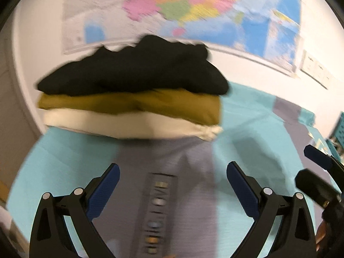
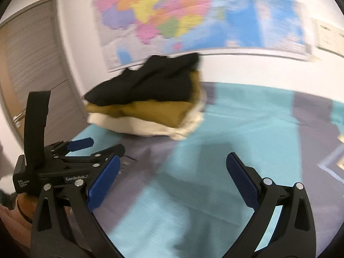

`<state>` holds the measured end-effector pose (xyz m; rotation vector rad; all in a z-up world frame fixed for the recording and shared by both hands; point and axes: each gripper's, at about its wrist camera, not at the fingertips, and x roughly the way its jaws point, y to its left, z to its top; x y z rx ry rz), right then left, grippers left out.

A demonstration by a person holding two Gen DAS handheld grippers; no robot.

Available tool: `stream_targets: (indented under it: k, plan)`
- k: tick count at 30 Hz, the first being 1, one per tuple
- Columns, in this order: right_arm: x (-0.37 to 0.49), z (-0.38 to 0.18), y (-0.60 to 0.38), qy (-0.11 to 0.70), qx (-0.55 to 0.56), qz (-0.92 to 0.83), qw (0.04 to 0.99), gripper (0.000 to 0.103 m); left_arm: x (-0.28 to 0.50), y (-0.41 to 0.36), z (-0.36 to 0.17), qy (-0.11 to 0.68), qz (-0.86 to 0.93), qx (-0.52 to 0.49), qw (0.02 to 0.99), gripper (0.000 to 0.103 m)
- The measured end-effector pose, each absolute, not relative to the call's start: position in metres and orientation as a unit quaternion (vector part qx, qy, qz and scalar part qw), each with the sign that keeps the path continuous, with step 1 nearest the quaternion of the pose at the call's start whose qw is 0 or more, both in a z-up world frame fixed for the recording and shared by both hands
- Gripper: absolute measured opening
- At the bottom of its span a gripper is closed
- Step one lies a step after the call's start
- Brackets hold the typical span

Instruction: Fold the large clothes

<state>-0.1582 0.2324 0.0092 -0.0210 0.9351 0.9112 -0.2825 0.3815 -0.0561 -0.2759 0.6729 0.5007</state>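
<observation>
Three folded garments sit stacked at the far left edge of the bed (image 1: 253,116), against the wall: a cream piece (image 1: 129,124) lowest, a mustard one (image 1: 133,104) between, a black one (image 1: 133,73) on top. My left tool (image 1: 173,182) gapes empty; my right tool (image 2: 173,174) too. Folding looks finished, I judge; no containers show.

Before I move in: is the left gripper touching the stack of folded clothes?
Apart. In the left wrist view the left gripper stands open, with bare cover between its fingertips and the stack of folded clothes.
</observation>
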Motion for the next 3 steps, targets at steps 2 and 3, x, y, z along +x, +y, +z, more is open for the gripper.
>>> stream_targets:
  k: [2, 3]
  plan:
    - [-0.153, 0.005, 0.206, 0.444, -0.013, 0.380, 0.811, 0.097, -0.268, 0.368, -0.063, 0.337, 0.213, -0.137, 0.907, 0.096]
    - [-0.149, 0.002, 0.192, 0.450, -0.018, 0.354, 0.819, 0.097, -0.261, 0.362, -0.066, 0.342, 0.204, -0.137, 0.907, 0.096]
